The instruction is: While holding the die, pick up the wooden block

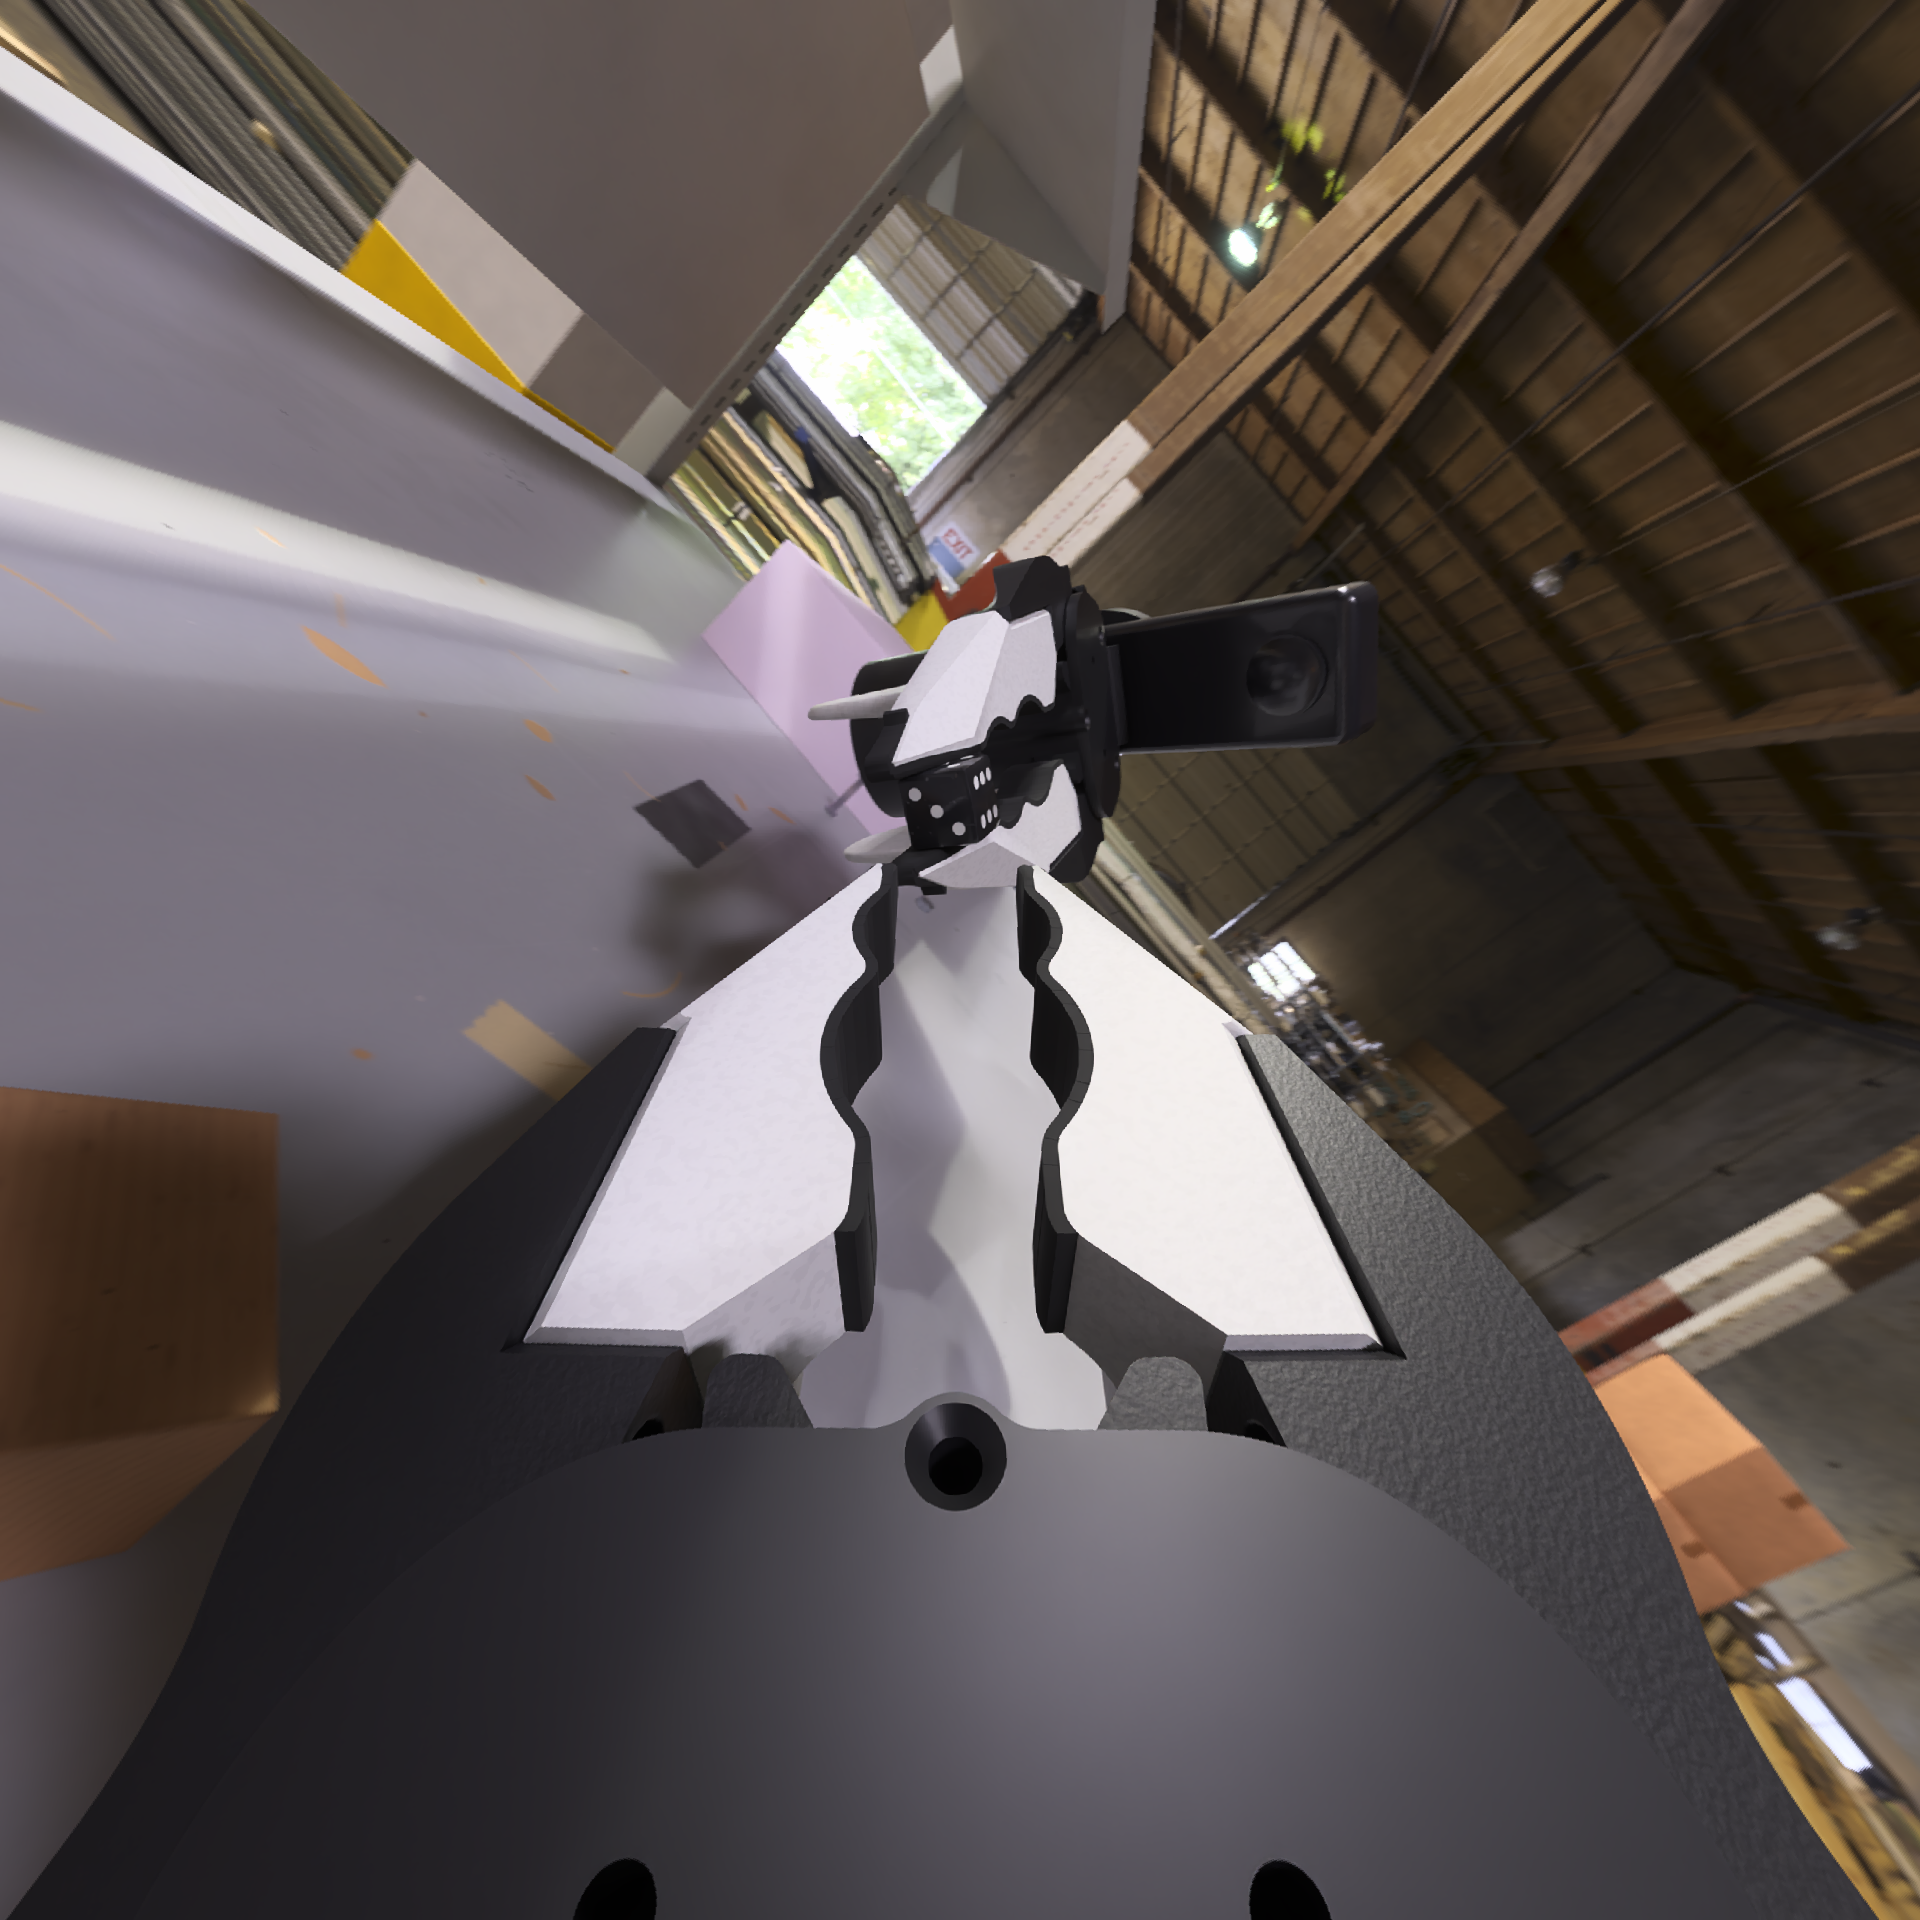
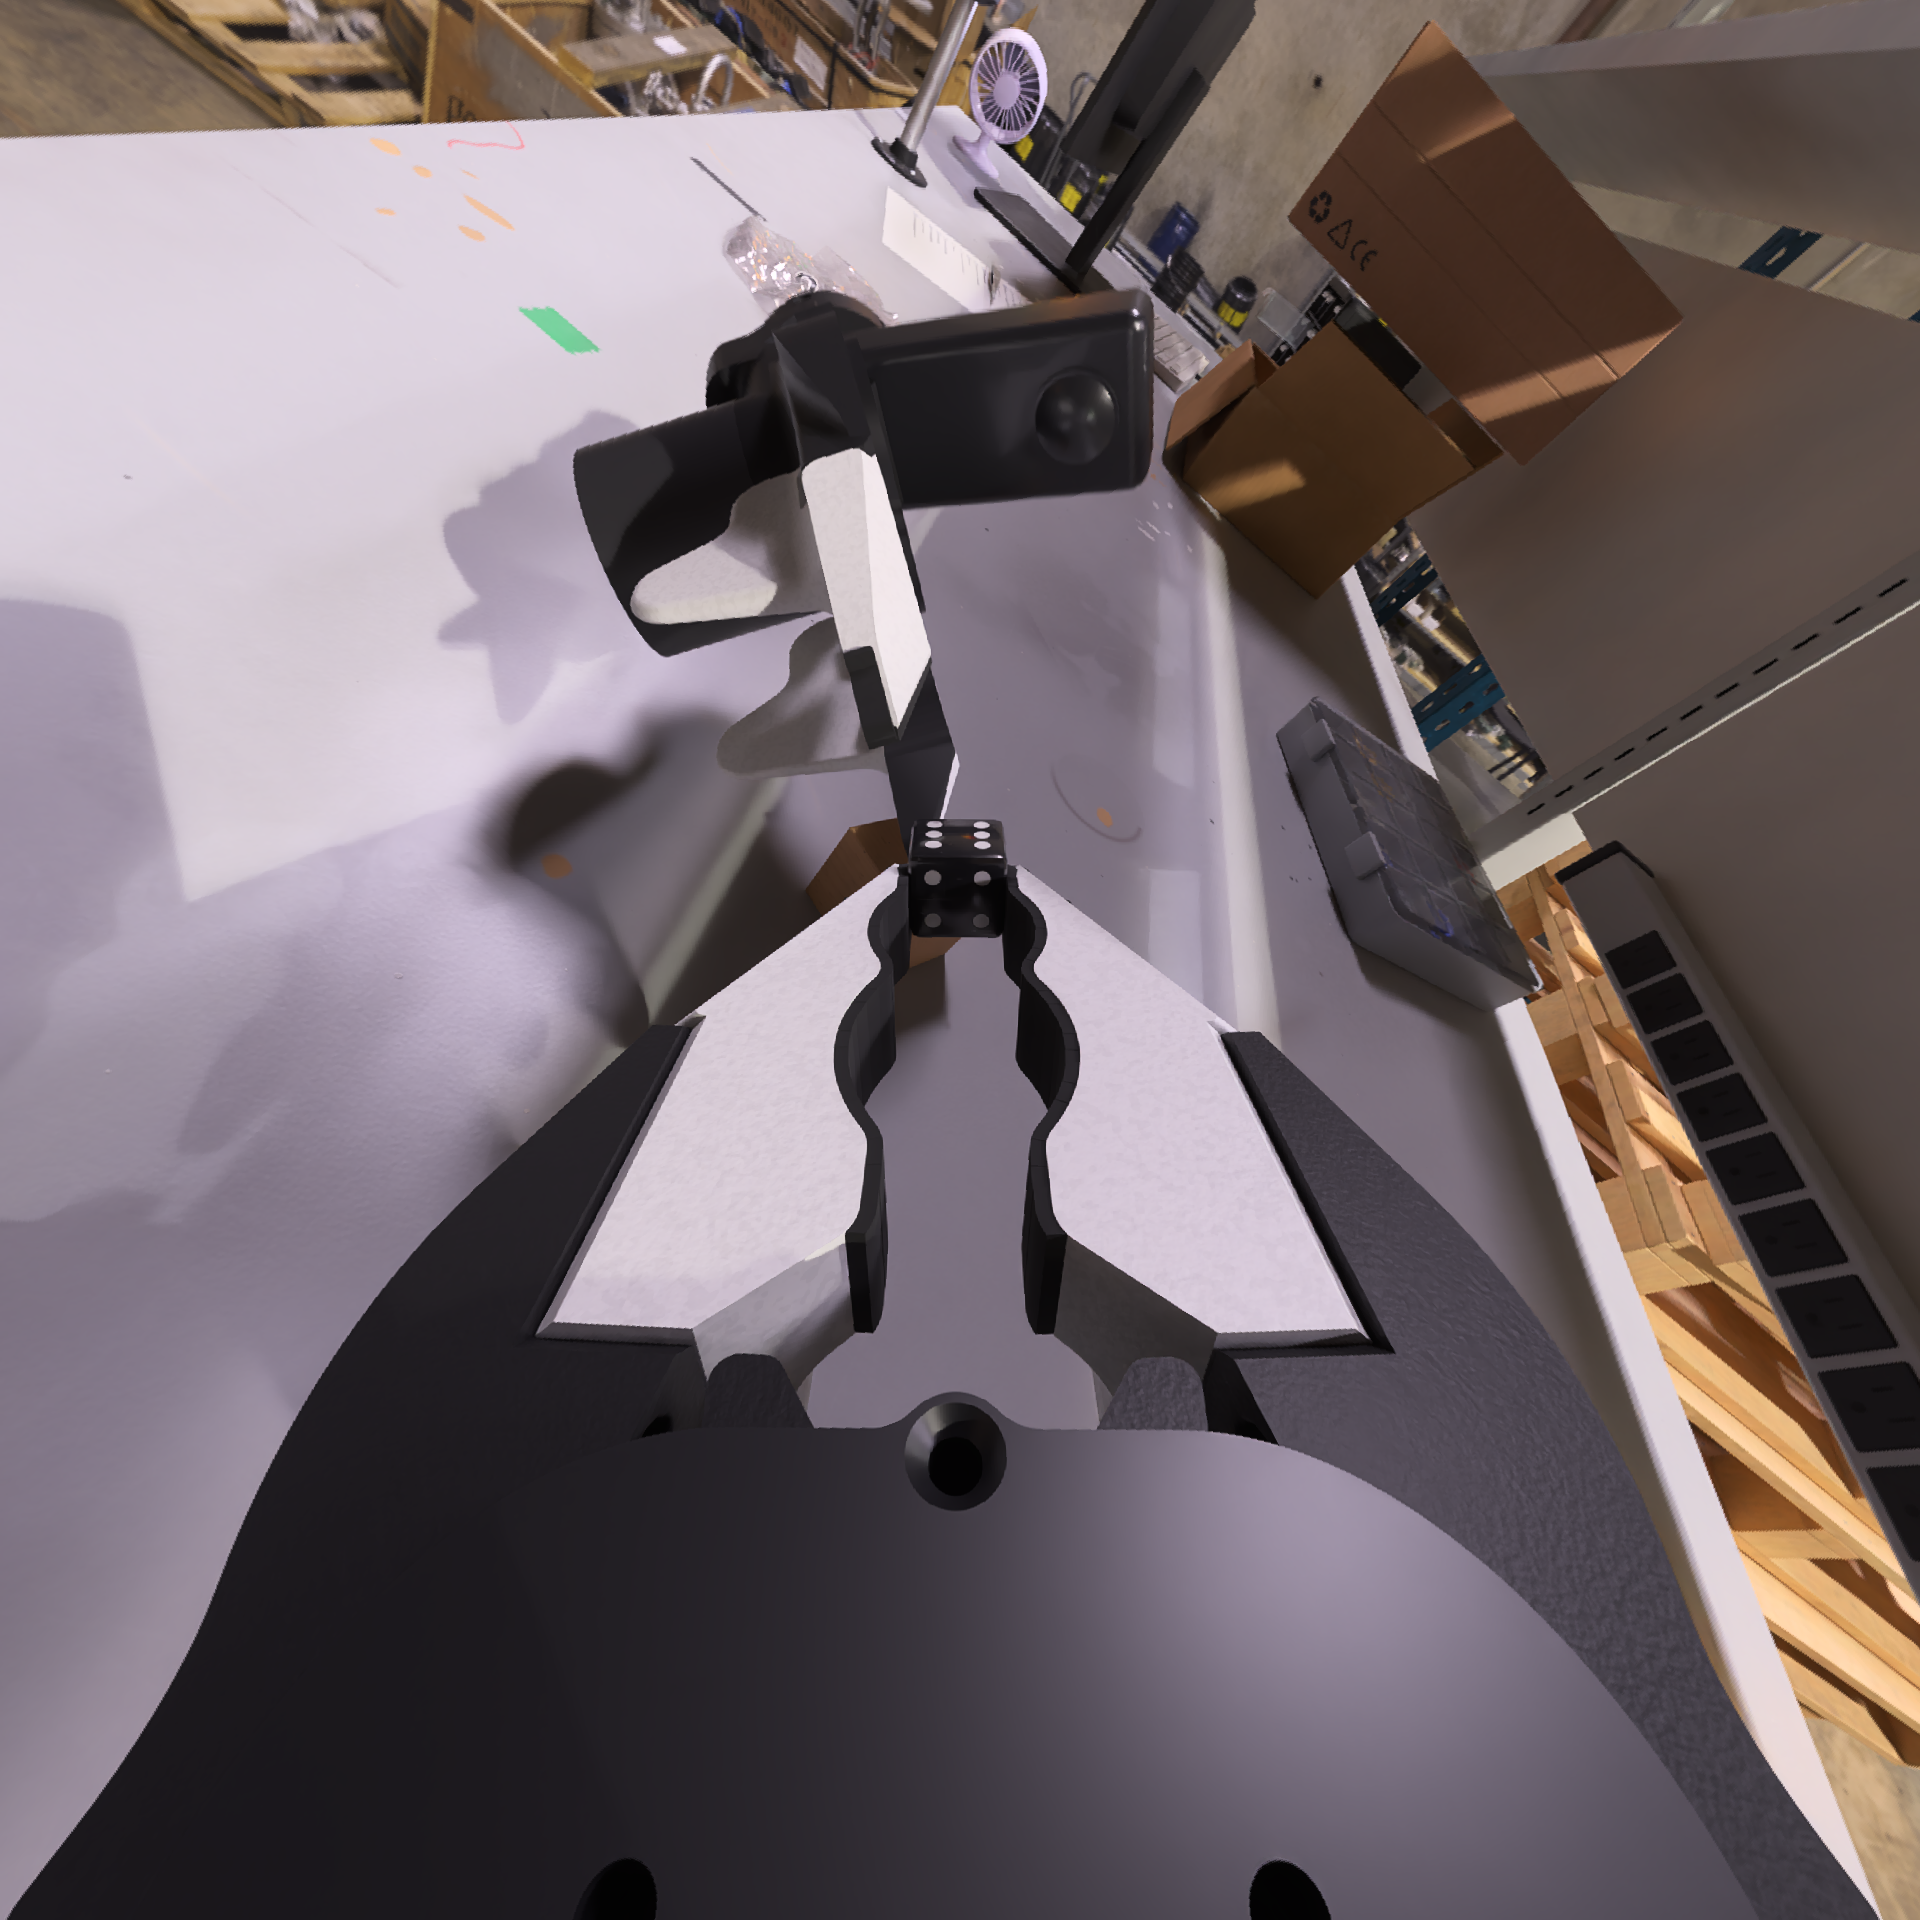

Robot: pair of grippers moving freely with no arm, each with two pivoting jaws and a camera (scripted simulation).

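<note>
pale table [image 2: 260, 520], cardboard boxes [image 2: 1455, 260], timber roof beams [image 1: 1455, 208], bright doorway [image 1: 883, 364]

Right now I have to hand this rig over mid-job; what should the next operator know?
Right hand-held gripper: shut on the black die, which sits at its fingertips above the table.
Left hand-held gripper: jaws apart and empty, pointing towards the right one.
Wooden block: off to the side of the left fingers, not between them; it appears to lie on the table.
Done: die is held.
Left: bring the left gripper's fingers around the block, close and lift, with the right one gripping the die throughout.
</note>
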